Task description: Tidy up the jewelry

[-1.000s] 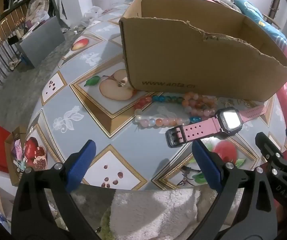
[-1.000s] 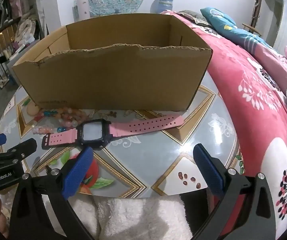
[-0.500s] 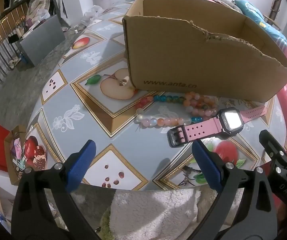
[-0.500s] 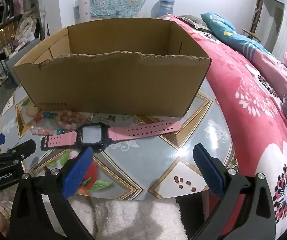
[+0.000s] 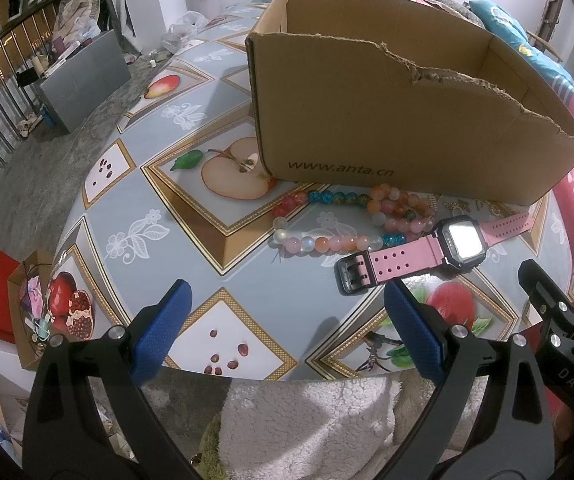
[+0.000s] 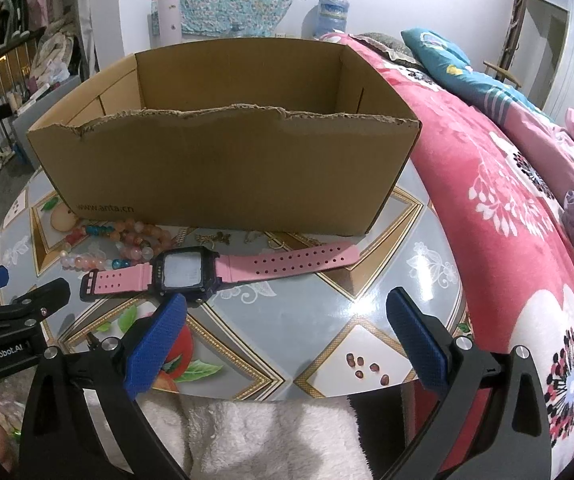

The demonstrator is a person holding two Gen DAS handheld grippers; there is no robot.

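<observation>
The left gripper [image 5: 285, 326], with black arms and blue textured pads, is held spread wide and empty just off the near edge of the round glass-topped table printed with fruit panels [image 5: 135, 236]. It pinches nothing. Ahead of it and slightly to its right lies the beaded bracelet of pink, orange, red and blue glassy beads [image 5: 351, 220], looped flat on the table and touching the foot of the open brown cardboard box with a torn front rim [image 5: 387, 120]. The box is judged to be the container meant for the jewelry, which would explain why the pieces are gathered along its front wall. No jewelry can be made out inside it, though its floor is mostly hidden.

Just beyond the left gripper's right pad lies the pink-strapped digital watch with a dark square case [image 5: 439, 248], laid out flat with its strap extended, its buckle end nearest that pad.

The right gripper [image 6: 285, 326] is likewise spread and empty, held low before the table edge. The watch [image 6: 191, 270] lies just ahead of its left pad, the long perforated strap running to the right across the gap between the pads. Some thin gold-coloured chain pieces [image 6: 223, 236] lie between watch and box; their form is too small to tell. With both grippers open and short of the items, the sorting is judged not yet begun.
</observation>
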